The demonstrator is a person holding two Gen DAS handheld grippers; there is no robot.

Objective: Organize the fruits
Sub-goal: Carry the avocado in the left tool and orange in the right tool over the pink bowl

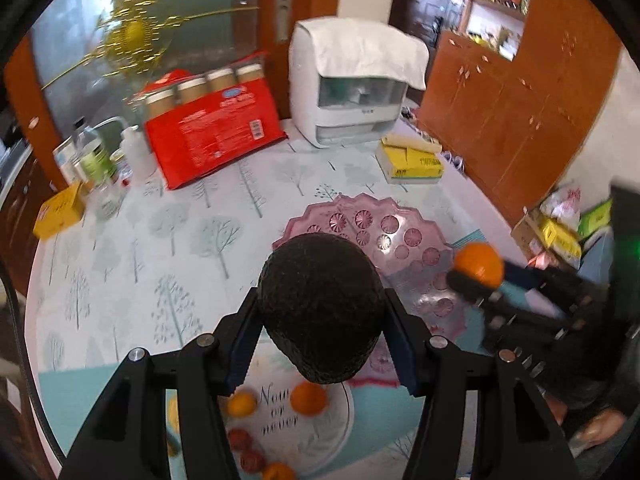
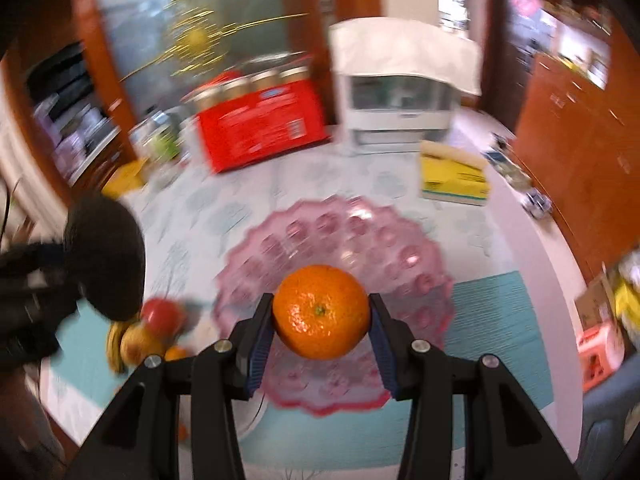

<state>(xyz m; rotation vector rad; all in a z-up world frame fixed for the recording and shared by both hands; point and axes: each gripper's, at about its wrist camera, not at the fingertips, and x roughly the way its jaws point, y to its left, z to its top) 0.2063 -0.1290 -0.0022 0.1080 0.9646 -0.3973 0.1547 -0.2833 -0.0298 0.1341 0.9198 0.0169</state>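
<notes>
**Mia:** Look! The left gripper (image 1: 322, 312) squeezes a dark avocado (image 1: 320, 308) between its two fingers. The right gripper (image 2: 320, 316) pinches an orange (image 2: 321, 312) the same way. Both fruits are up in the air, above the table (image 1: 160, 248).

**Ben:** Where do you think they go?

**Mia:** I think into the pink bowl (image 2: 400, 248). It sits in the middle of the table and it looks empty. The orange hangs right over its near side. The avocado hangs near its left edge.

**Ben:** What could go wrong?

**Mia:** The orange is round and shiny, so it could slip out if the fingers let go too high. Then it might bounce out of the bowl and roll away. The avocado is bumpy and egg-shaped, and only its sides are held, so it could tip. And the two grippers are close together. They could bump over the bowl.

**Ben:** What is the bowl like?

**Mia:** See-through pink, with a wavy edge and little round flower shapes pressed in. It looks hard, so a dropped fruit could get a bruise.

**Ben:** Is there more fruit?

**Mia:** Yes, some small oranges (image 1: 308, 398) and red fruits (image 1: 240, 440) lie on the tree-print tablecloth, near the edge.
</notes>
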